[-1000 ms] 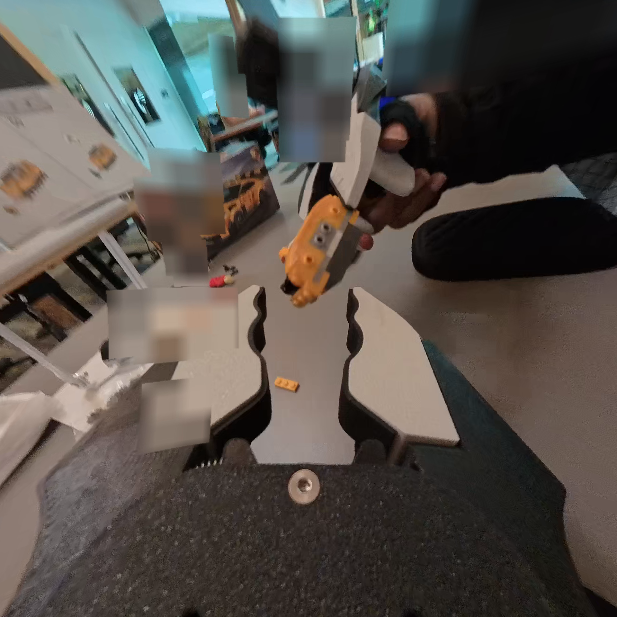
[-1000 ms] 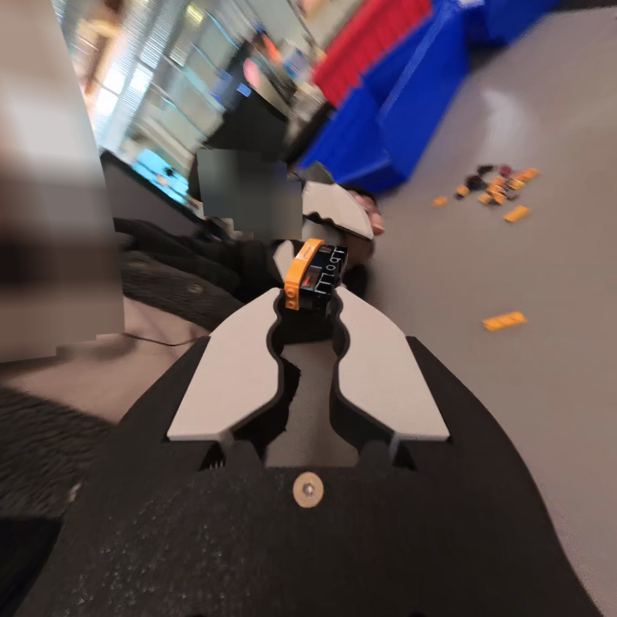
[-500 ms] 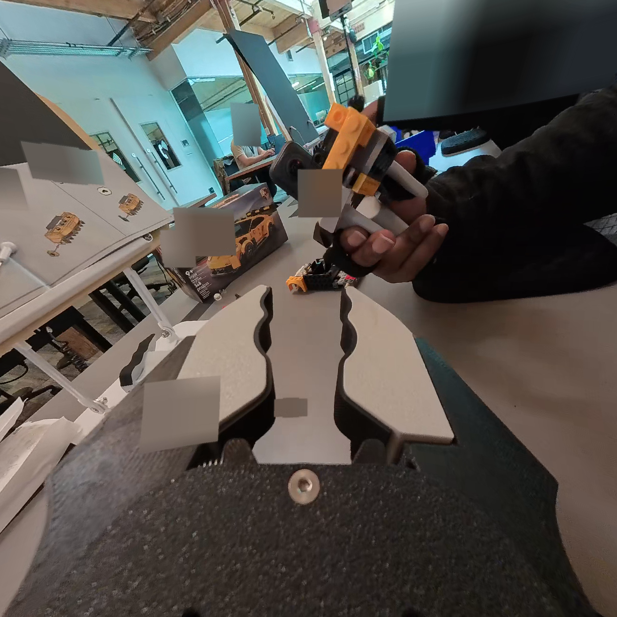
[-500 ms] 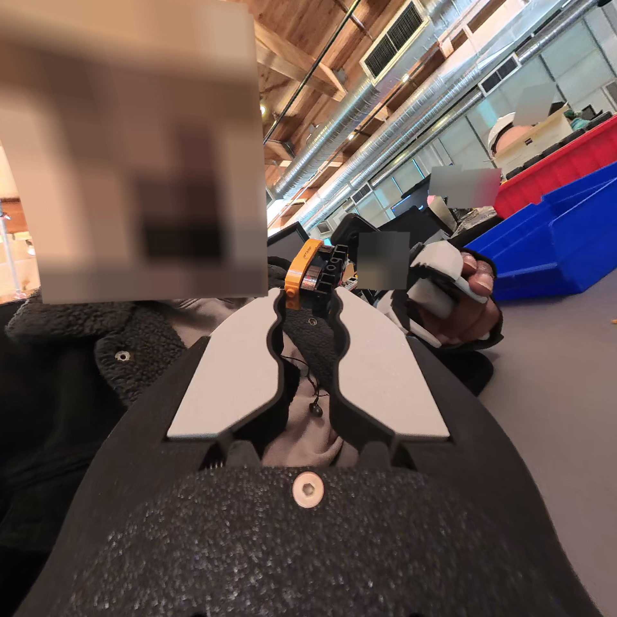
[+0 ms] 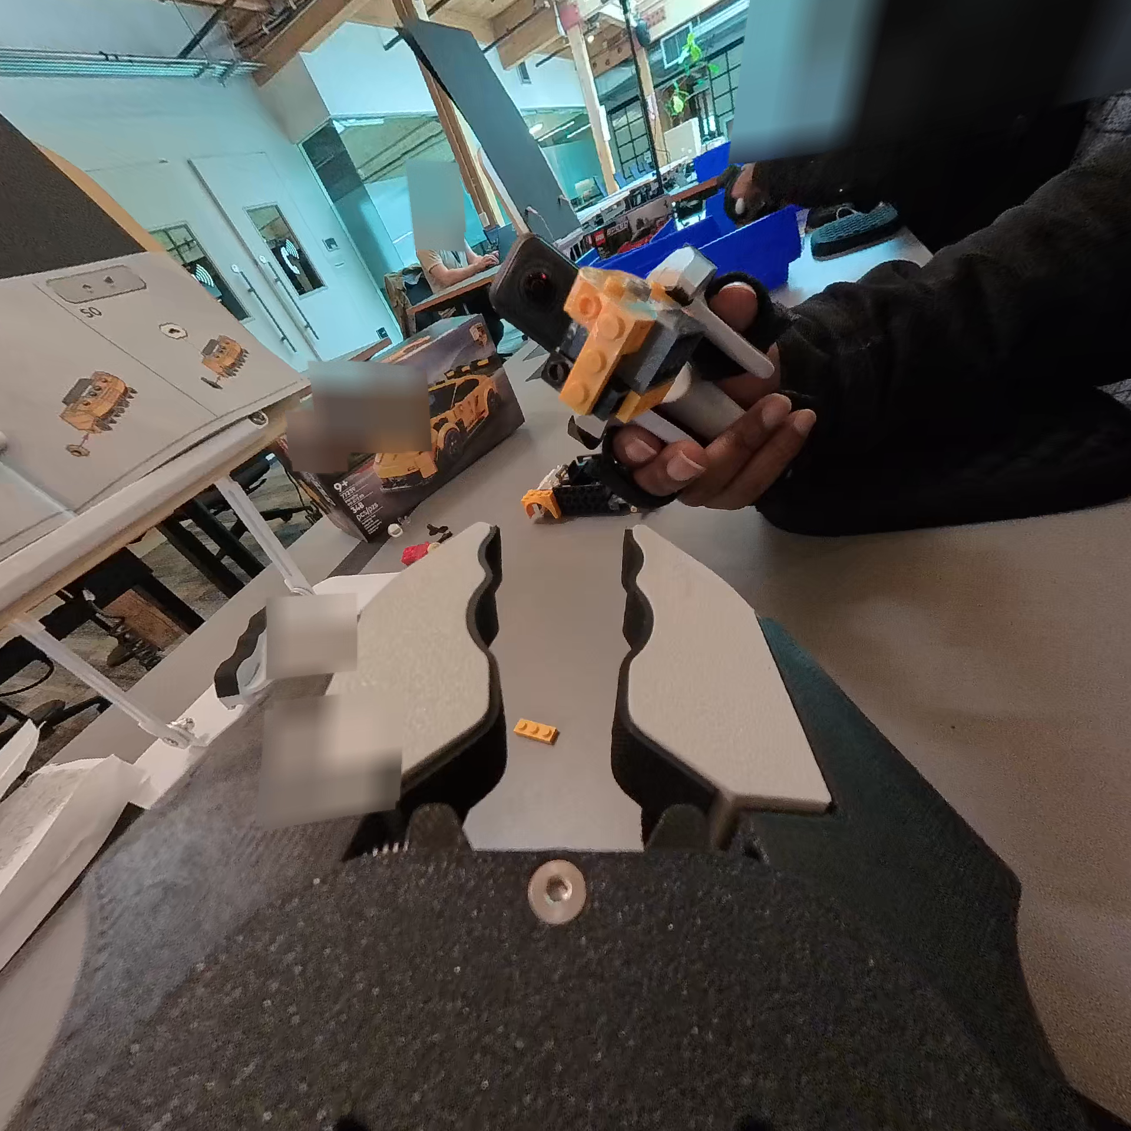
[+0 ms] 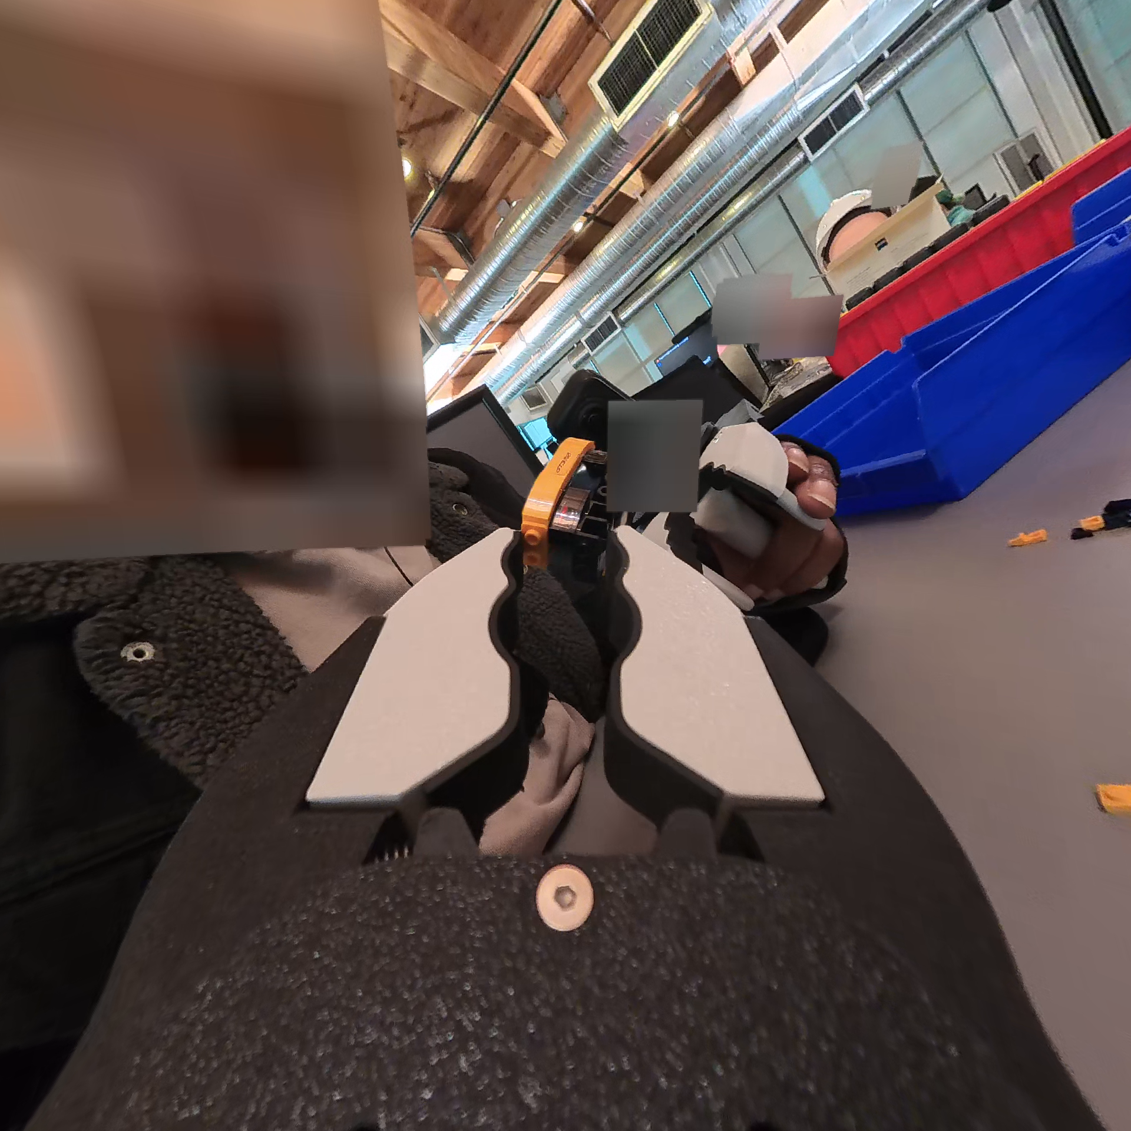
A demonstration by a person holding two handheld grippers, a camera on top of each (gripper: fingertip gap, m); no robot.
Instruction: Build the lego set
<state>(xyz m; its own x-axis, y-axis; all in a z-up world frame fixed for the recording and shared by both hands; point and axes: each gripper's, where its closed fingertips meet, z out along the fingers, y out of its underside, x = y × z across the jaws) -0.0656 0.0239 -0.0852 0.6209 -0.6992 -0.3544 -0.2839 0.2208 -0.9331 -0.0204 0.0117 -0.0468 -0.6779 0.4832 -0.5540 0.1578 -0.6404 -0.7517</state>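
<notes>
Left wrist view shows my left gripper point(image 5: 560, 569) with its jaws apart and nothing between them, hovering over the grey tabletop point(image 5: 918, 642). A small flat orange lego plate point(image 5: 536, 731) lies on the table between the fingers, near the camera. Farther off and up to the right, my right gripper point(image 5: 618, 373) is clamped on the partly built orange, grey and black lego car section point(image 5: 606, 349), held in the air. On the table below it sits a second black and orange lego chunk point(image 5: 572, 497), and to the far left the printed cardboard set box point(image 5: 428, 422).

Right wrist view confirms the grip: the fingertips pinch the black core of the assembly, its curved orange piece sticking out on the left.

I judge the section light and rigid but liable to pop apart at its joints, so I would squeeze across solid stacked bricks. The loose plate is thin and slick; I would take it by its long edges.
</notes>
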